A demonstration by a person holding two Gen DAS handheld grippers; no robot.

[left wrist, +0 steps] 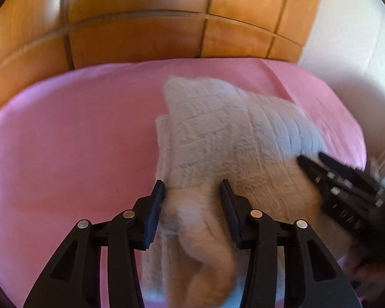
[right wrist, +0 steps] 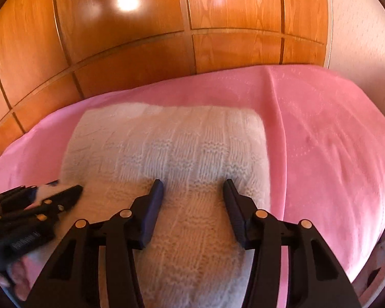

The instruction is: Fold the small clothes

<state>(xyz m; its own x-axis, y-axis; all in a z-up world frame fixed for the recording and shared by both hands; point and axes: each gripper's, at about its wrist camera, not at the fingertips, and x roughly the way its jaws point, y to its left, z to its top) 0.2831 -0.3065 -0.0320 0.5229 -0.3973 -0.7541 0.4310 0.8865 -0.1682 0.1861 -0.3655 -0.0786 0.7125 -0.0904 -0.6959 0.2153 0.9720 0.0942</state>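
Note:
A cream knitted garment (left wrist: 231, 133) lies folded into a thick bundle on the pink bed sheet (left wrist: 77, 128). My left gripper (left wrist: 192, 187) stands over its near left end. The jaws are apart and a raised fold of the knit lies between them, unpinched. In the right wrist view the same garment (right wrist: 179, 141) spreads flat. My right gripper (right wrist: 193, 183) is open over its near edge, with knit under and between its fingers. Each gripper shows in the other's view: the right gripper (left wrist: 310, 156) at the garment's right side, the left gripper (right wrist: 68, 186) at its left.
A glossy wooden wardrobe front (right wrist: 218, 12) rises right behind the bed. A pale wall (left wrist: 346, 38) stands to the right. The pink sheet (right wrist: 333, 154) runs bare to the right of the garment and drops off at the bed's right edge.

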